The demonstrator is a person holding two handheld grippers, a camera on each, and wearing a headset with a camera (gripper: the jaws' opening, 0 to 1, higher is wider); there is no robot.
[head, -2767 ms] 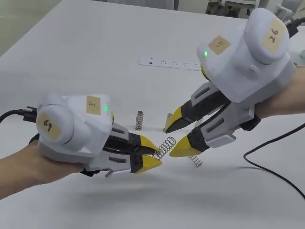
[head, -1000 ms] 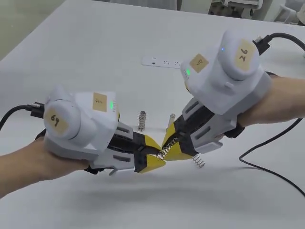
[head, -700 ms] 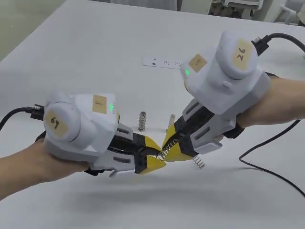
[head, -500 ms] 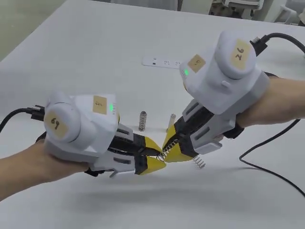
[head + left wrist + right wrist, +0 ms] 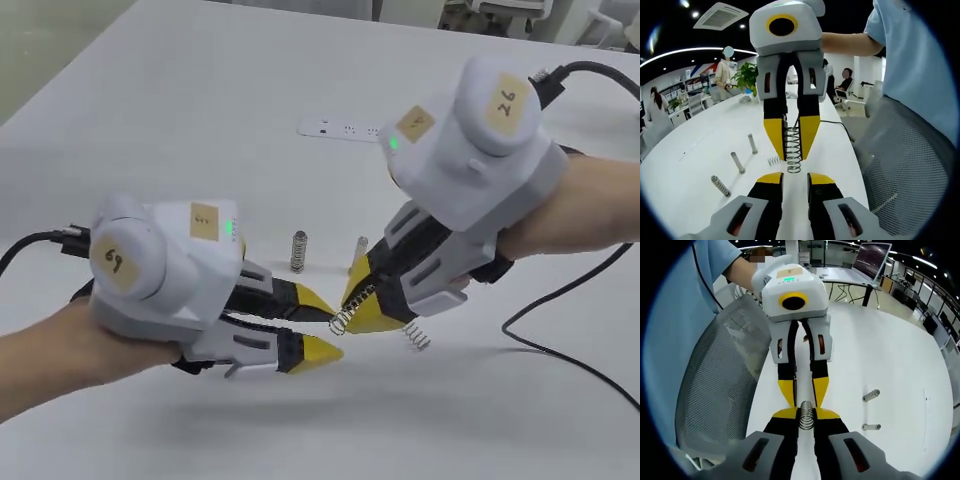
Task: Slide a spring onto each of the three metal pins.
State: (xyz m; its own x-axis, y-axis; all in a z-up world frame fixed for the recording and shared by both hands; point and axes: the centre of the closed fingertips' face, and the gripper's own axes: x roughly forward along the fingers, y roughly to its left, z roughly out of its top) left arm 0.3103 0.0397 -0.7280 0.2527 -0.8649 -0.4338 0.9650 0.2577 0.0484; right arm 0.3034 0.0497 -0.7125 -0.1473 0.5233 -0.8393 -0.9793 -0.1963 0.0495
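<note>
Right gripper (image 5: 362, 310), tagged 26, angles down from the upper right, its yellow fingers clamped on a coil spring (image 5: 343, 314). The spring juts out, tilted, toward the left. Left gripper (image 5: 321, 328), tagged 69, sits low at the left with its fingers parted, one tip above and one below the spring's free end, not pinching it. Whether that end touches the left fingers: cannot tell. In the left gripper view, its own fingers stand apart at the bottom. The right gripper opposite grips the spring between its fingers, and the spring's near end sits just above the gap. In the right gripper view the spring is seen end-on, squeezed between that gripper's own fingers. On the white worktop (image 5: 200, 120), behind the grippers, a loaded pin (image 5: 298, 250) stands upright, wearing a spring. Just to its right a bare pin (image 5: 361, 246) stands upright, near the right gripper's fingers. The left gripper view adds a second bare pin (image 5: 753, 143), in a row with the other two. A loose spring (image 5: 415, 337) lies flat on the worktop beside the right gripper. A power strip (image 5: 345, 130) lies farther back, and a black cable (image 5: 560, 350) trails at the right.
</note>
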